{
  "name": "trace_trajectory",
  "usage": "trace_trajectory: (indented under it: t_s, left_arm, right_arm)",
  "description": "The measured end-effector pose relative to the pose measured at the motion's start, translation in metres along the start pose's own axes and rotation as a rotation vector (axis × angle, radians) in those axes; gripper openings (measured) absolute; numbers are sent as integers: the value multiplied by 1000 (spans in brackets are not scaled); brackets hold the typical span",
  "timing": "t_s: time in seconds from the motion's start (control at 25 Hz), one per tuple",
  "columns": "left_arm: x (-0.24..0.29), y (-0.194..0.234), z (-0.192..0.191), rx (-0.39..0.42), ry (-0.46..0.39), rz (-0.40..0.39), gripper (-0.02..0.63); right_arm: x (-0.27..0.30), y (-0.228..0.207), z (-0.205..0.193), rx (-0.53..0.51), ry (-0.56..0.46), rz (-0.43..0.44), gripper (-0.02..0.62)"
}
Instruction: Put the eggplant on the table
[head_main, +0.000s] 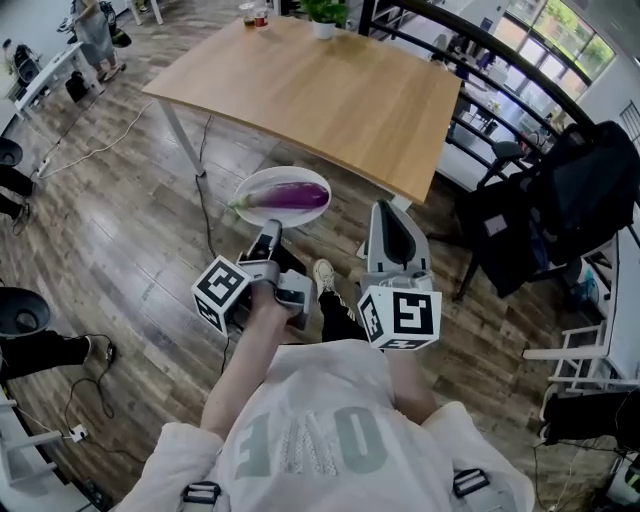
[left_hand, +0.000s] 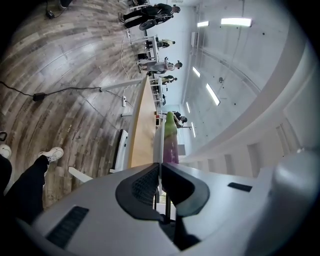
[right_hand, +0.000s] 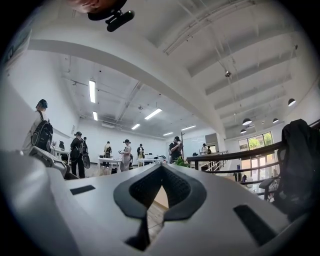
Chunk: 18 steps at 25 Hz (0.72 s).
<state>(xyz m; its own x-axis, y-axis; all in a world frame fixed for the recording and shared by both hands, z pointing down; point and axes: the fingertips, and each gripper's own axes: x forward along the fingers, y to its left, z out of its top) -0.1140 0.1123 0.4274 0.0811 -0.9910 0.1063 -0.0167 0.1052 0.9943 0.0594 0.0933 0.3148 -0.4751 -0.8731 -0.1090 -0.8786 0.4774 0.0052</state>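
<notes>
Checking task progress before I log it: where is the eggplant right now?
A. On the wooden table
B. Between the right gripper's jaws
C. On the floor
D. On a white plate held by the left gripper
D: the eggplant lies on the white plate, whose rim the left gripper pinches, short of the wooden table.

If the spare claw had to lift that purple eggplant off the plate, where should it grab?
Probably the thick purple middle of the eggplant, coming down from above and pinching across its narrow width. It lies flat, lengthwise on the plate, and its green stem end tapers thin. The right claw is shut, so it must open first; the left claw is clamped on the plate's rim.
</notes>
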Motion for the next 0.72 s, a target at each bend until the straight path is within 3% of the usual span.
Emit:
trace_trajectory:
  t_s: [0.24, 0.72]
  left_arm:
    - [52, -11, 14, -9, -25, -4, 18]
    - [207, -51, 66, -13, -122, -33, 18]
  right_arm:
    - [59, -20, -6, 6, 5, 26, 18]
    - [238, -71, -17, 13, 48, 120, 18]
